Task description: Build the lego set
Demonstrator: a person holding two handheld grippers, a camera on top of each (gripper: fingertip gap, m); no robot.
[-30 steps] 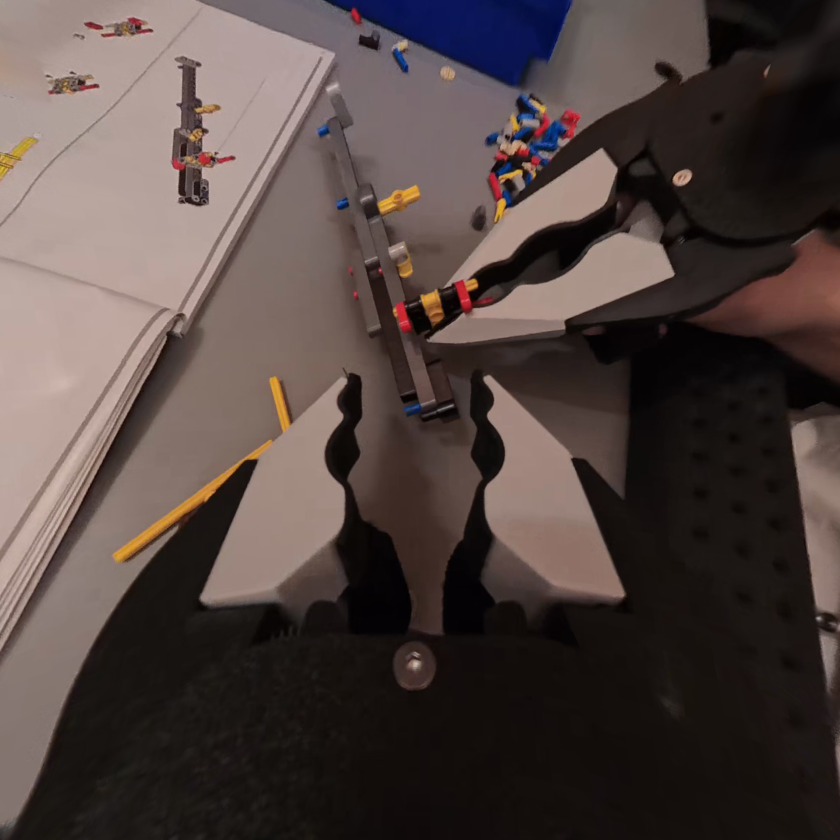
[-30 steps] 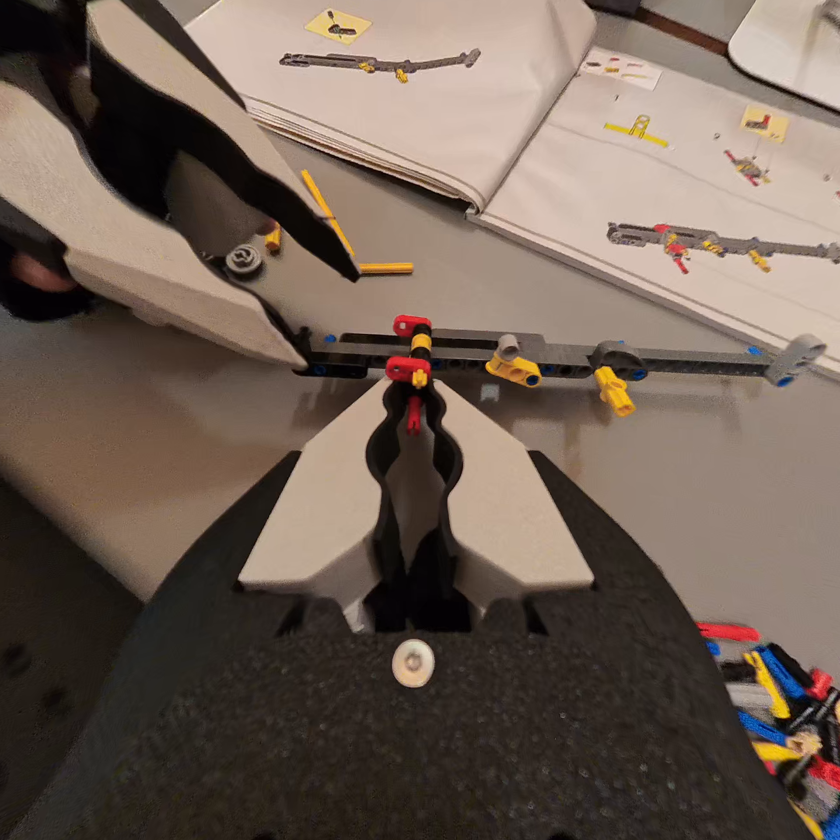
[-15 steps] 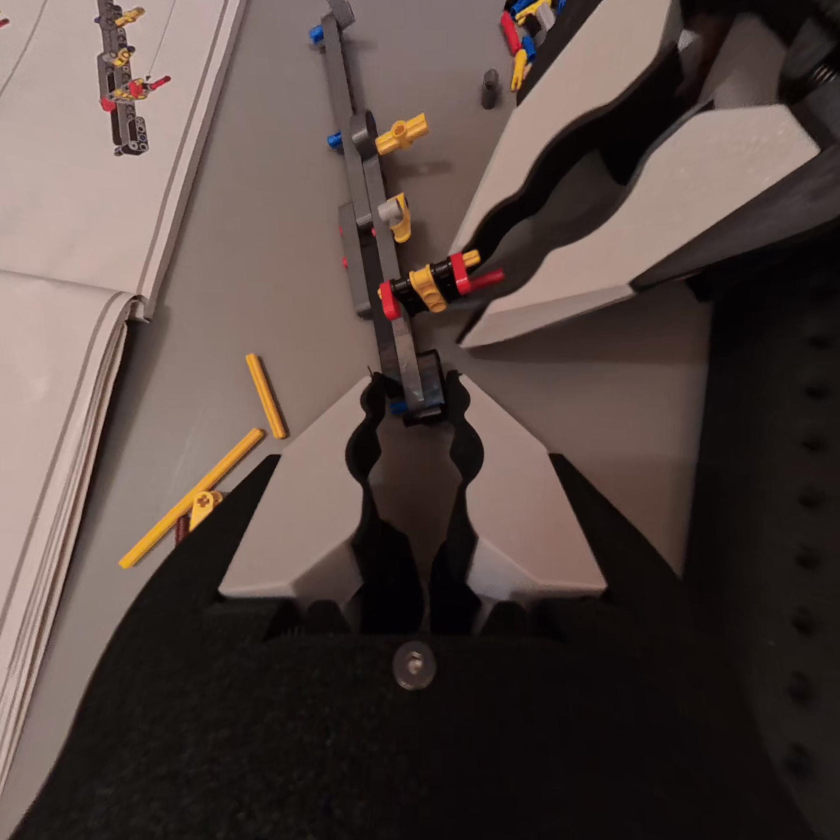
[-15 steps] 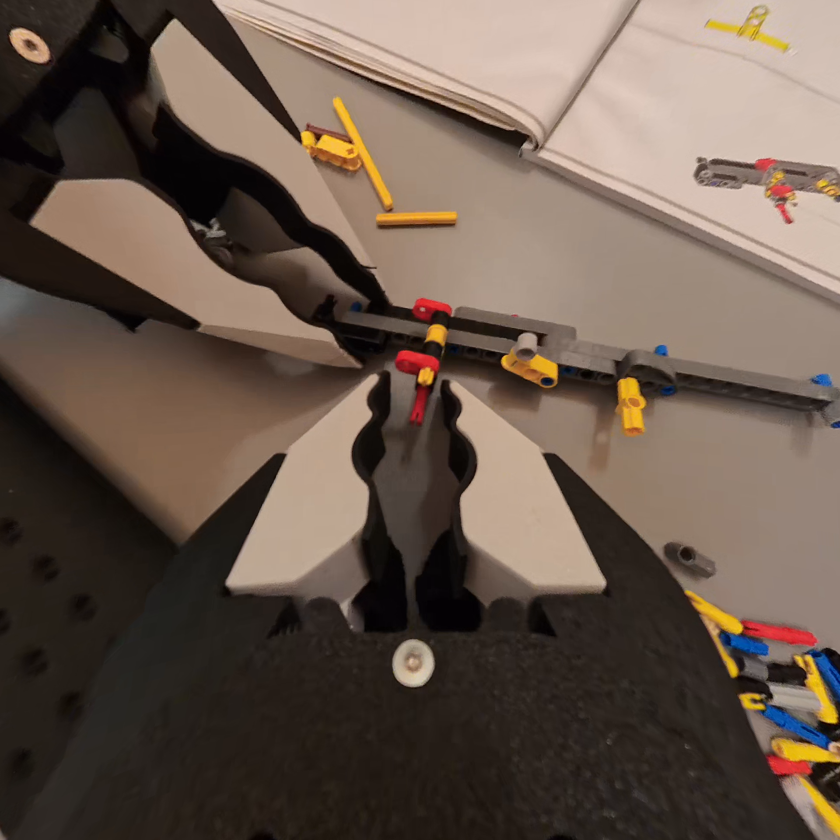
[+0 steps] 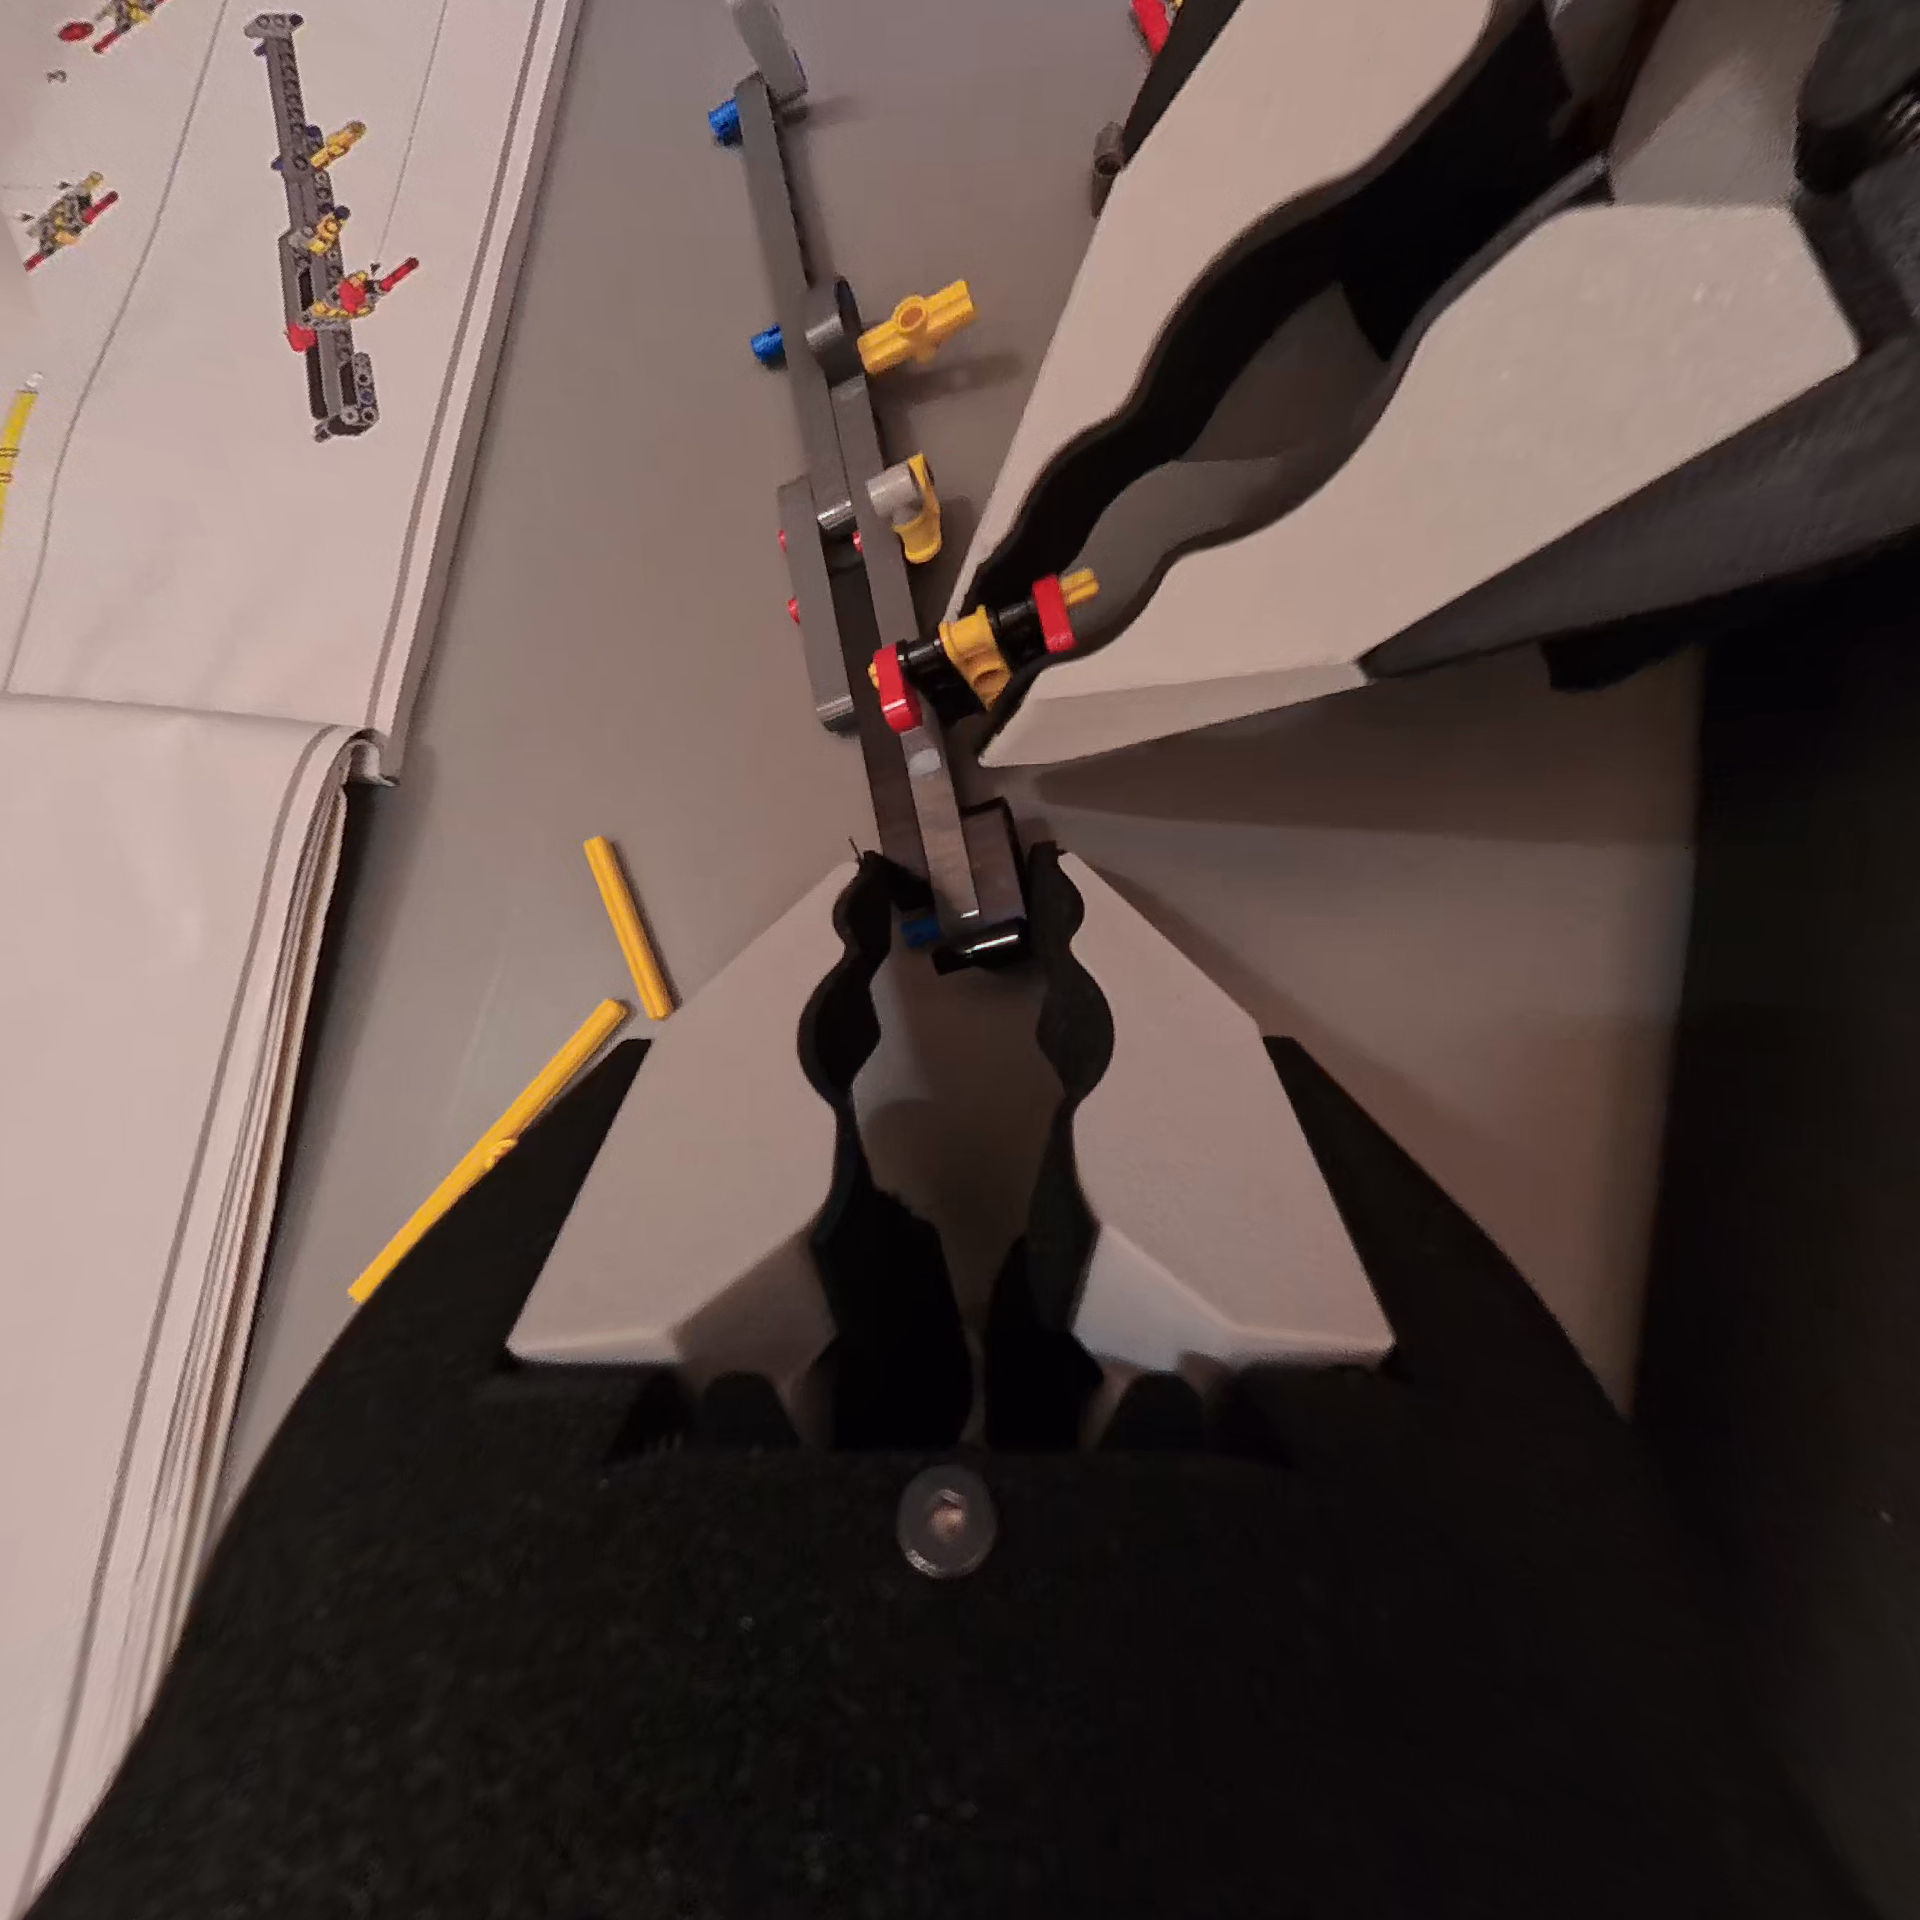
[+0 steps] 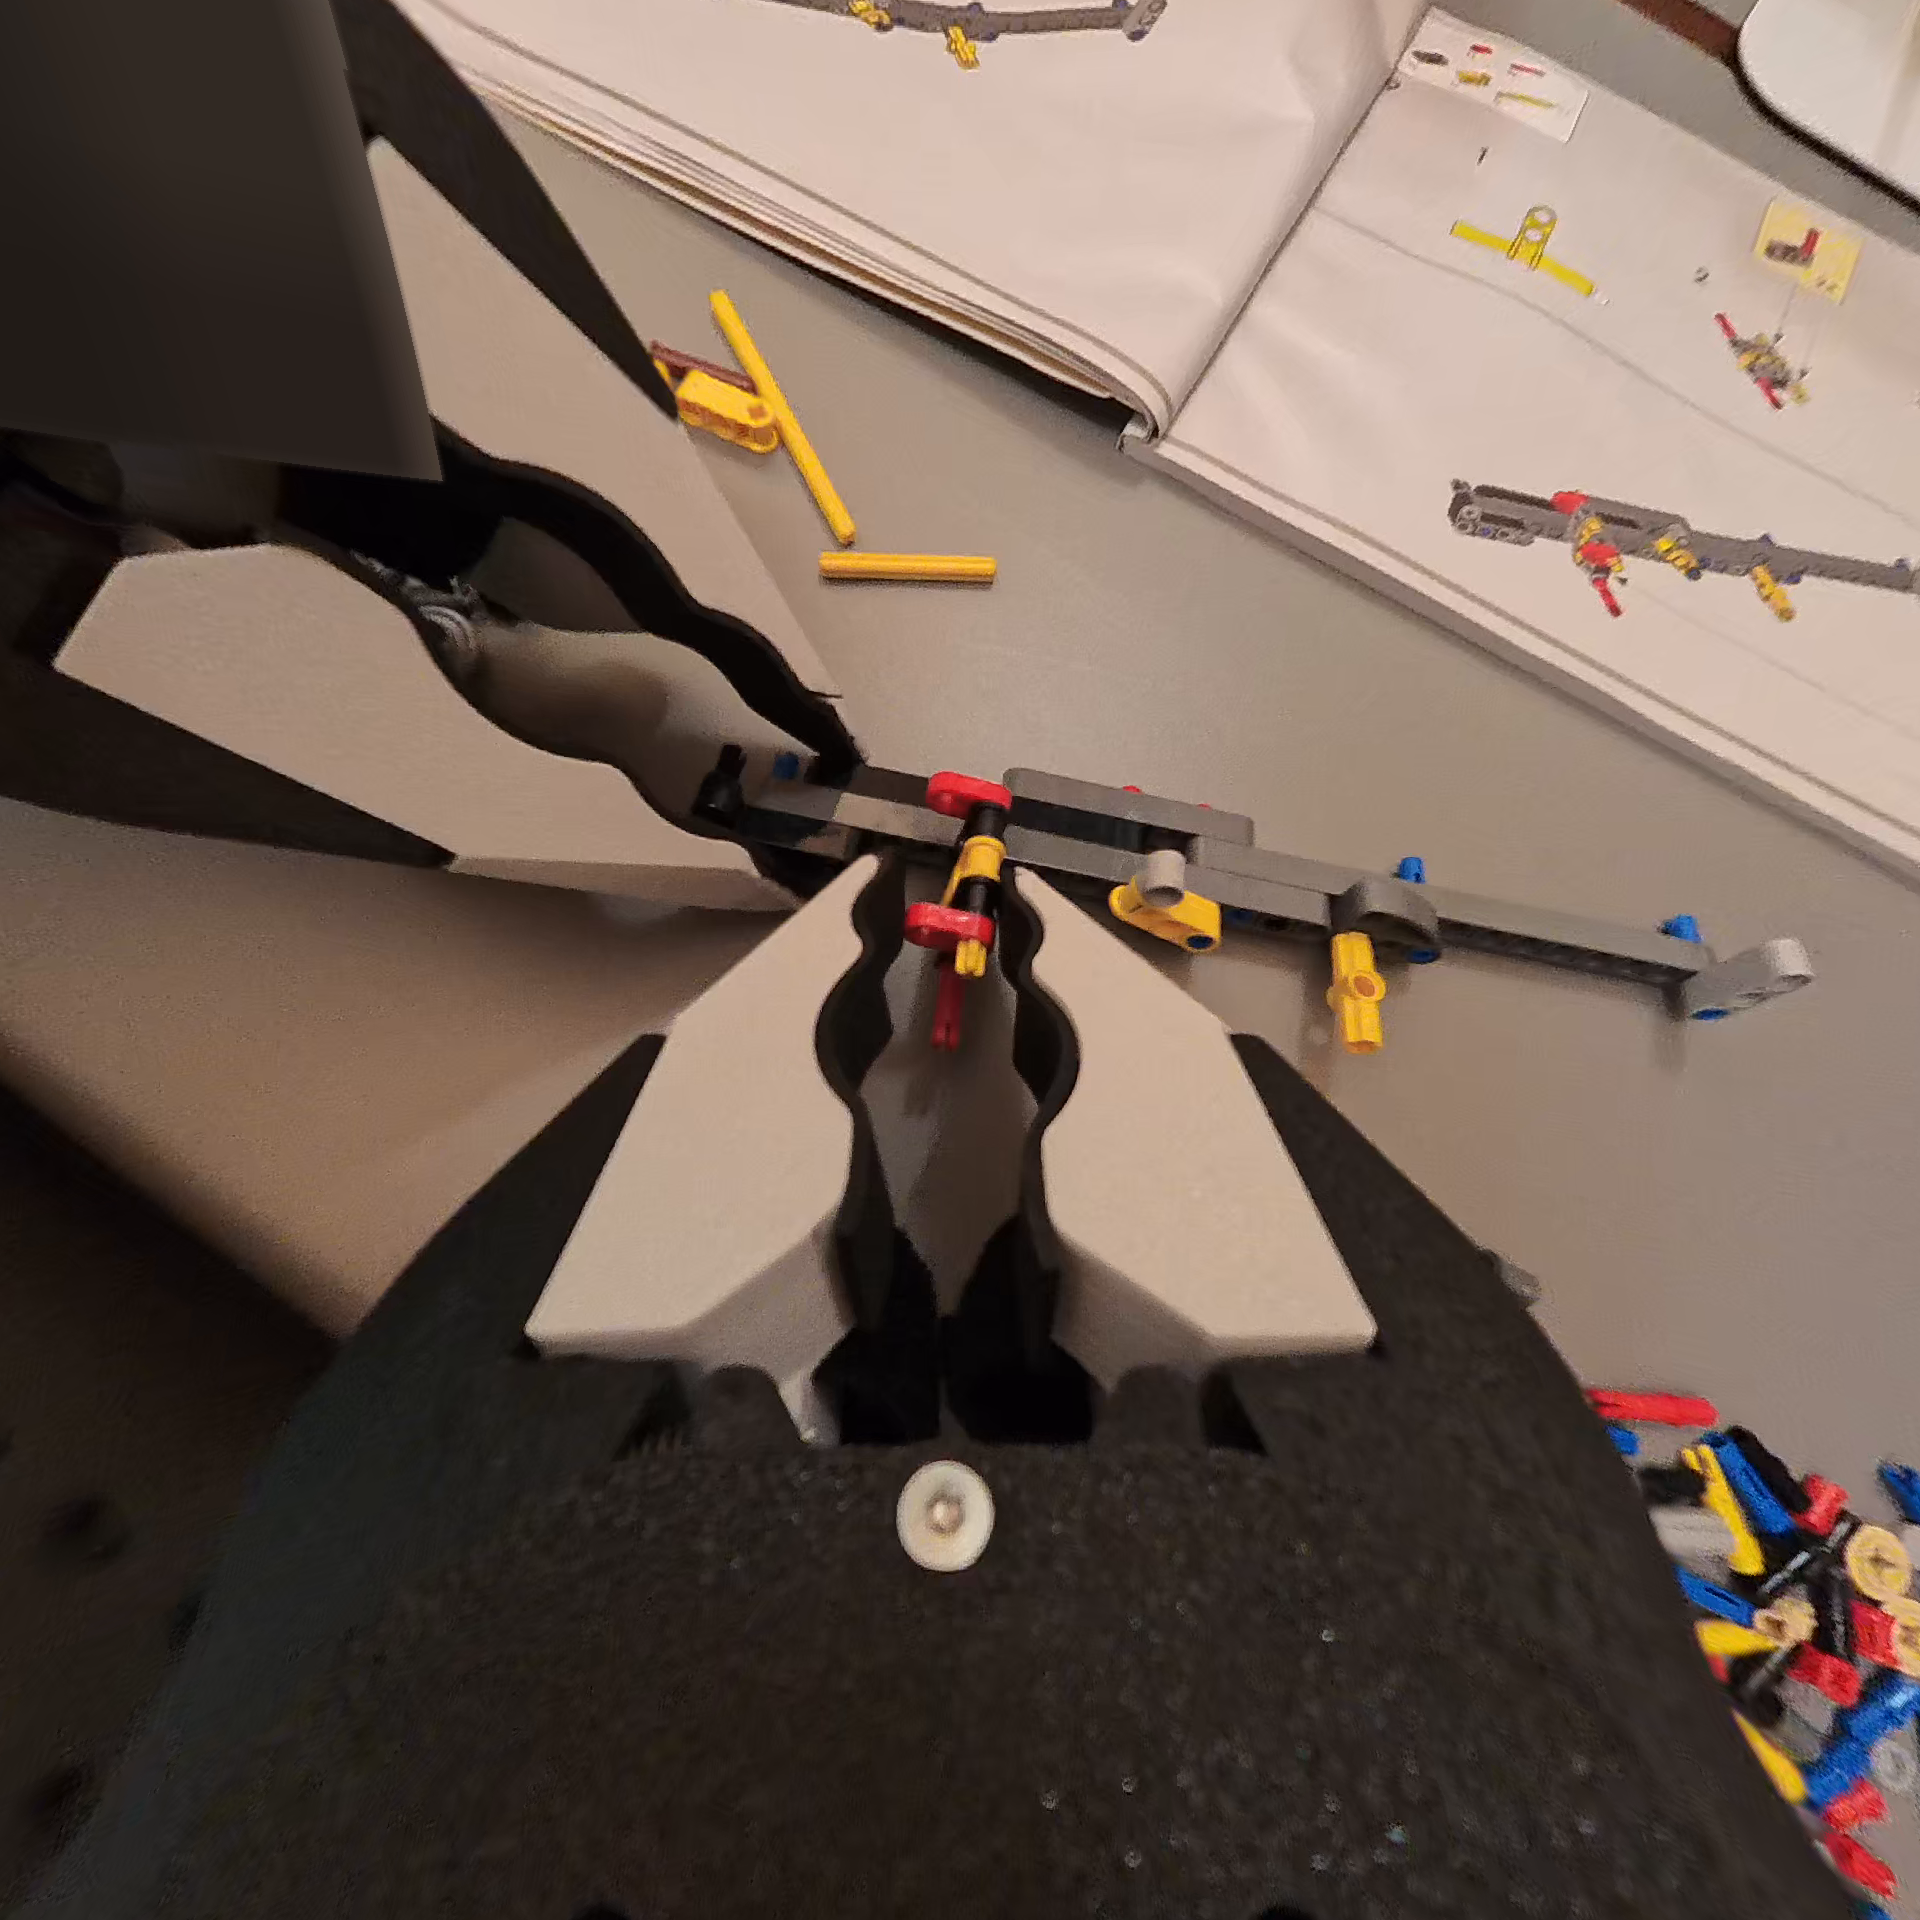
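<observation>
A long grey beam assembly [image 5: 779,197] with blue pins and yellow connectors lies across the grey table; it also shows in the right wrist view [image 6: 1558,930]. My left gripper [image 5: 956,862] is shut on its near end, seen at the left of the right wrist view [image 6: 810,805]. A small axle piece [image 5: 971,649] with red, yellow and black parts sticks out sideways from the beam [image 6: 977,862]. My right gripper [image 6: 948,873] is open, its fingers on either side of this piece with a gap showing. It comes in from the right in the left wrist view [image 5: 977,681].
An open instruction booklet [image 5: 208,520] lies left of the beam, beyond it in the right wrist view [image 6: 1455,312]. Two loose yellow axles [image 5: 629,925] [image 6: 904,566] and a yellow connector [image 6: 722,410] lie beside my left gripper. A pile of loose coloured parts [image 6: 1808,1621] sits at the right. Less than 4 cm separates the two grippers' tips.
My left gripper moved forward and closed on the beam's near end. My right gripper opened off the axle piece, backed off slightly, then came forward around it again.
</observation>
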